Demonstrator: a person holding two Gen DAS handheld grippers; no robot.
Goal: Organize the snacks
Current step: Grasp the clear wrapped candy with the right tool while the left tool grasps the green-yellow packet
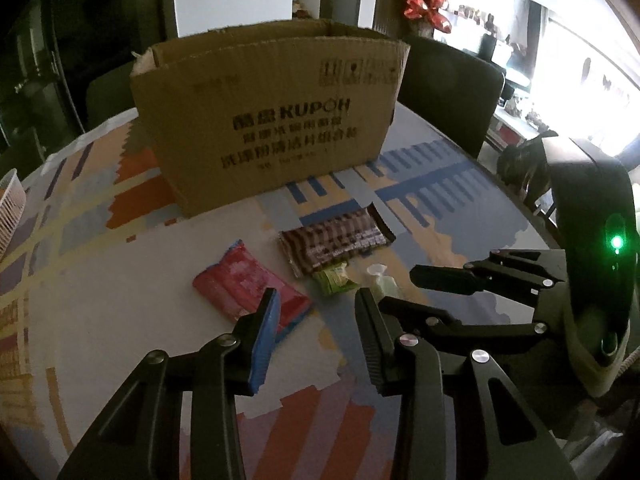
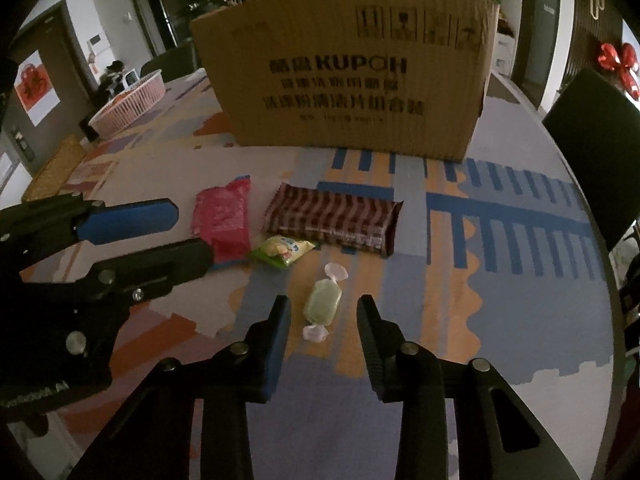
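Observation:
Several snacks lie on the patterned table before a tall cardboard box (image 1: 272, 120) (image 2: 352, 76). They are a red packet (image 1: 244, 292) (image 2: 222, 216), a long brown striped packet (image 1: 336, 240) (image 2: 336, 216), a small green-yellow packet (image 1: 334, 278) (image 2: 282, 250) and a pale green wrapped candy (image 2: 322, 306) (image 1: 382, 282). My left gripper (image 1: 318, 304) (image 2: 188, 228) is open above the table, its left finger over the red packet's near end. My right gripper (image 2: 322, 310) (image 1: 400, 284) is open, its fingers on either side of the candy's near end.
A pink slatted basket (image 2: 128, 108) (image 1: 10, 208) stands at the table's left side. A woven mat (image 2: 52, 172) lies near the left edge. Dark chairs (image 1: 448, 88) (image 2: 592, 140) stand behind and to the right of the table. The box is open at the top.

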